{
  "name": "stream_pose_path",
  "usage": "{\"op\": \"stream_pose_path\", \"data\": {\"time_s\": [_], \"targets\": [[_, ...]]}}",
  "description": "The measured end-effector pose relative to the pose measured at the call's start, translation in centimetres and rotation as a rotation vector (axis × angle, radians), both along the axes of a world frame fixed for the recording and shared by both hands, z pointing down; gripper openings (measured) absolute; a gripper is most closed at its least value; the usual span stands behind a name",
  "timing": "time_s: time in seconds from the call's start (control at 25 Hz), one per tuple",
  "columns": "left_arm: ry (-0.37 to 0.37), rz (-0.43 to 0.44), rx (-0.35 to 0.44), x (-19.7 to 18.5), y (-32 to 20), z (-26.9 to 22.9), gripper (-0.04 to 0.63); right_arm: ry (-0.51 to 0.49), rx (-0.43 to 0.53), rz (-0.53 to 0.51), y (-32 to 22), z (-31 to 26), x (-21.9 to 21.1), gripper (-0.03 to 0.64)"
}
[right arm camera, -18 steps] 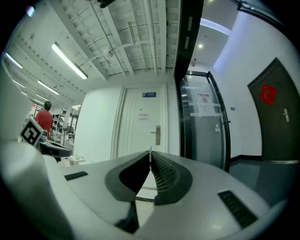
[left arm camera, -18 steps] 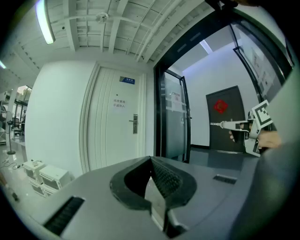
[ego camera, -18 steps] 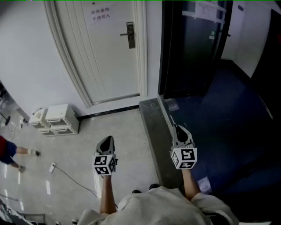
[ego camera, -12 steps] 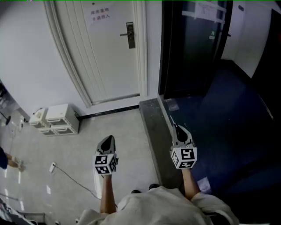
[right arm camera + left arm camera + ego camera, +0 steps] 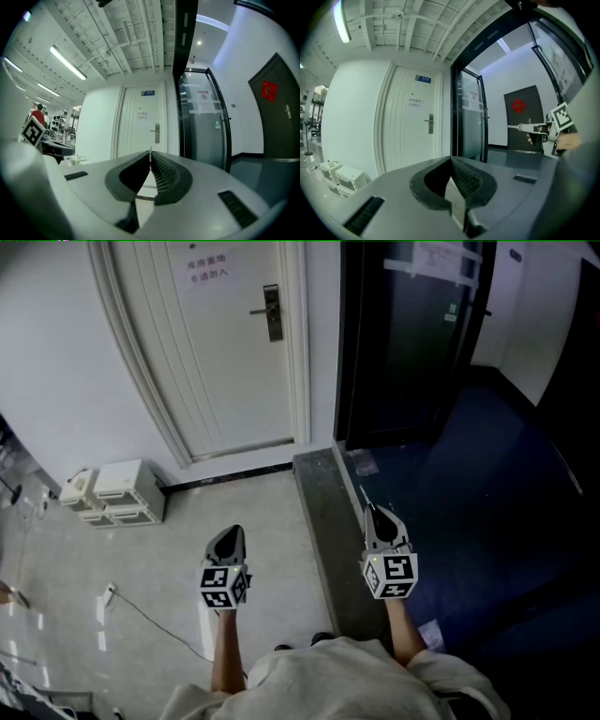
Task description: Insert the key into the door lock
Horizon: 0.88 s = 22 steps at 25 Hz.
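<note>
Framing drifted slightly; right gripper (image 5: 374, 513) clenched on thin metal key (image 5: 363, 493), left gripper (image 5: 228, 538) clenched empty, dark rectangular door lock (image 5: 272, 312) well apart.

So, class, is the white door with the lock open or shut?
Shut: the white door lies flush in its frame, with no gap showing along the edge by the lock.

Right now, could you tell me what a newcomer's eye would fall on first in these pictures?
The white door straight ahead, with its dark lock plate and a paper notice above, draws the eye first, beside a dark glass door on its right. In the foreground the left gripper and right gripper point toward it, the right one shut on a thin key.
</note>
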State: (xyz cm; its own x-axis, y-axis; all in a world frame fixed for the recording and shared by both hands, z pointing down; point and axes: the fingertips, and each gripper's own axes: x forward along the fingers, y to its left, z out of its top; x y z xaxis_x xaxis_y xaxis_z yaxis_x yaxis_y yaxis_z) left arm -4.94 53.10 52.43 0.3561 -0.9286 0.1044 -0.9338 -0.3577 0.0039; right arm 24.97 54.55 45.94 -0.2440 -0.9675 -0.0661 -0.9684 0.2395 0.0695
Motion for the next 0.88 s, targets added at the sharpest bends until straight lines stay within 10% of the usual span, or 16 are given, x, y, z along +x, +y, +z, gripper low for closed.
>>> {"op": "stream_pose_path", "data": {"time_s": [0.88], "targets": [[0.019,-0.035,-0.036,1.6,-9.0,2.0,0.017,0.023,-0.036,-0.067,-10.7,1.3,0.1,0.031]]}}
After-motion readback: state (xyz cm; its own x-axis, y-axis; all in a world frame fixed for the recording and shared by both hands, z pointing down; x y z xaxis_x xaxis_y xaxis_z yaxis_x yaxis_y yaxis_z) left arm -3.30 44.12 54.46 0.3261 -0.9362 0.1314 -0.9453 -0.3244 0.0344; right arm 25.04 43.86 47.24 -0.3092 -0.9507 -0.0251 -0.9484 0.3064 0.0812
